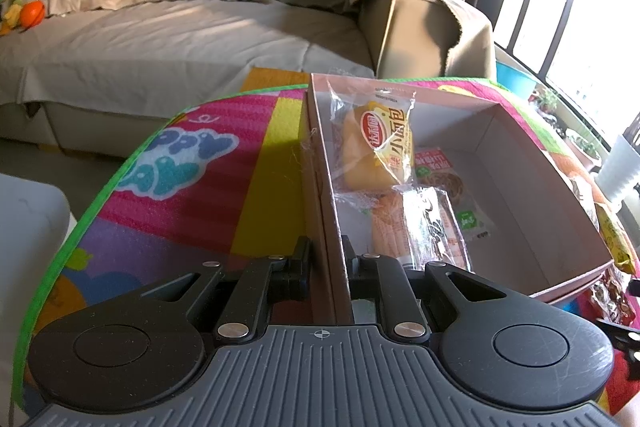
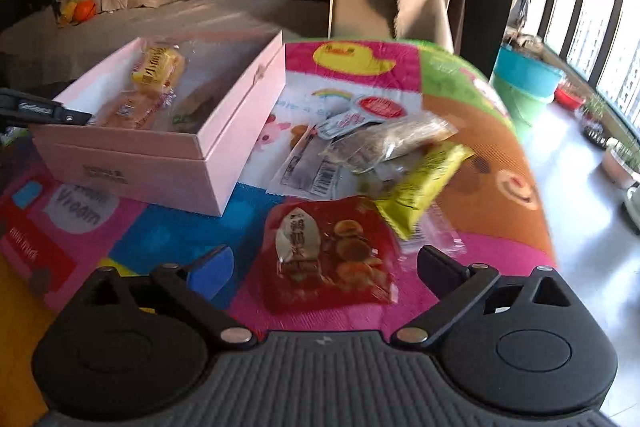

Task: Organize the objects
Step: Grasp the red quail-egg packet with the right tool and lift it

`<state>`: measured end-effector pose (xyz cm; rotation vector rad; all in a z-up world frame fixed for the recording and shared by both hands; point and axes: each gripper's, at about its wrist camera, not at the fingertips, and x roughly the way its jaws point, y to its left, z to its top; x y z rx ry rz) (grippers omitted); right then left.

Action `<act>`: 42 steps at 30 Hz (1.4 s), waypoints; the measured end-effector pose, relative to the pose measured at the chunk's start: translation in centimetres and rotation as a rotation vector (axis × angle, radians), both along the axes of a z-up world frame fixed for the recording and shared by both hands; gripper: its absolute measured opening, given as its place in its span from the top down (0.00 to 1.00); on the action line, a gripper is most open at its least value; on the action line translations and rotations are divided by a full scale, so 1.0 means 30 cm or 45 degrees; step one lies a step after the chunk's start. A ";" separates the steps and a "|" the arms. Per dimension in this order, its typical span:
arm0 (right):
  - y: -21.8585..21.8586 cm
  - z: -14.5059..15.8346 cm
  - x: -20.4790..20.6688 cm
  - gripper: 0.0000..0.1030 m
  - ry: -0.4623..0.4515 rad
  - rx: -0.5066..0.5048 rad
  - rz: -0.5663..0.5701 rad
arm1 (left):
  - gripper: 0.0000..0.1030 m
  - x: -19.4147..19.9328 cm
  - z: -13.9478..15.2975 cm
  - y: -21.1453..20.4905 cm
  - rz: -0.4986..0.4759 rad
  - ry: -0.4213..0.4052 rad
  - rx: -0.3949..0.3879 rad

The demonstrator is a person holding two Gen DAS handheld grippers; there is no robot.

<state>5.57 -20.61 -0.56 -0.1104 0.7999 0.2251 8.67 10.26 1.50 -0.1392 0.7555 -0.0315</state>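
Sunlit living-room surroundings were noted: a grey sofa (image 1: 180,27) strewn with clothes and toys stood behind a brightly patterned play mat (image 2: 360,75) that served as the work surface. At the left of the mat sat an open pink box (image 2: 168,163), holding a yellow bread packet (image 1: 384,143), a clear-wrapped orange snack (image 1: 416,227) and a flat packet with a green label (image 1: 452,187). The left gripper (image 1: 326,259) was clamped nearly shut on the box's near side wall, one finger outside and one inside. To the right of the box, loose packets lay heaped on the mat: a white barcode sachet (image 2: 316,167), small sauce tubs (image 2: 372,109), a clear bag of brownish contents (image 2: 396,139) and a yellow packet (image 2: 424,183). A red snack packet (image 2: 328,255) lay nearest, flat on the mat. The right gripper (image 2: 324,267) hovered over it with jaws spread wide, fingers either side of the packet and not pressing on it. A teal bucket (image 2: 524,71) stood at far right beside the windows.
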 end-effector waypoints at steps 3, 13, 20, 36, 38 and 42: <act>0.000 -0.016 0.021 0.14 0.032 0.023 -0.041 | 0.84 0.000 -0.001 0.000 -0.007 0.000 0.001; 0.041 0.064 -0.109 0.29 0.076 0.023 0.075 | 0.84 -0.003 -0.001 0.003 -0.006 -0.005 -0.009; 0.102 0.358 -0.139 0.29 -0.236 0.175 0.161 | 0.83 -0.006 0.000 -0.001 -0.003 -0.008 -0.015; 0.239 0.451 -0.014 0.29 -0.397 0.287 0.145 | 0.83 -0.008 0.000 -0.006 -0.006 -0.008 -0.013; 0.245 0.442 -0.011 0.29 -0.390 0.284 0.136 | 0.83 -0.008 0.000 -0.005 -0.008 -0.008 -0.012; 0.231 0.414 0.009 0.29 -0.367 0.292 0.087 | 0.83 -0.005 0.000 -0.004 -0.024 -0.001 -0.001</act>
